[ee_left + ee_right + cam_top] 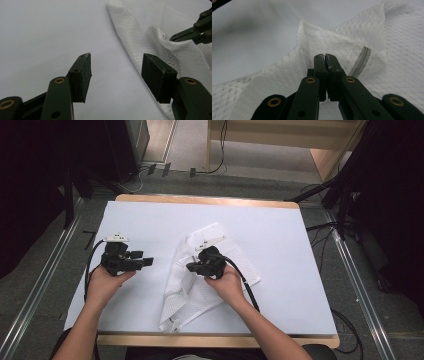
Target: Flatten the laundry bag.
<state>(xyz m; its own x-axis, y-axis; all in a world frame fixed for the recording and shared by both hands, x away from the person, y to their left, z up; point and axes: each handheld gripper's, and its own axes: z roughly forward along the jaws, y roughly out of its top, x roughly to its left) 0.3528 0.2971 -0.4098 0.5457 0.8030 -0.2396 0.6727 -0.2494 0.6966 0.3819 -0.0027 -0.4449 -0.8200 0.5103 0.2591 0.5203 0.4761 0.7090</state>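
We see a white mesh garment (210,275), crumpled with a grey zipper (360,63), lying mid-bench (280,245). The right gripper (325,57) has its jaws pressed together, pinching a fold; the left gripper (116,67) holds its jaws spread beside the cloth's edge.

Even overhead light, bright white table (150,220), dark surroundings; close views soft, grainy.

white mesh garment (200,285) with a fine diamond-net weave and a grey zipper strip (361,62), lying on a plain white counter (280,240) edged in light wood; black tongs (325,58) with brass-coloured rivets; dark grey floor (370,295).
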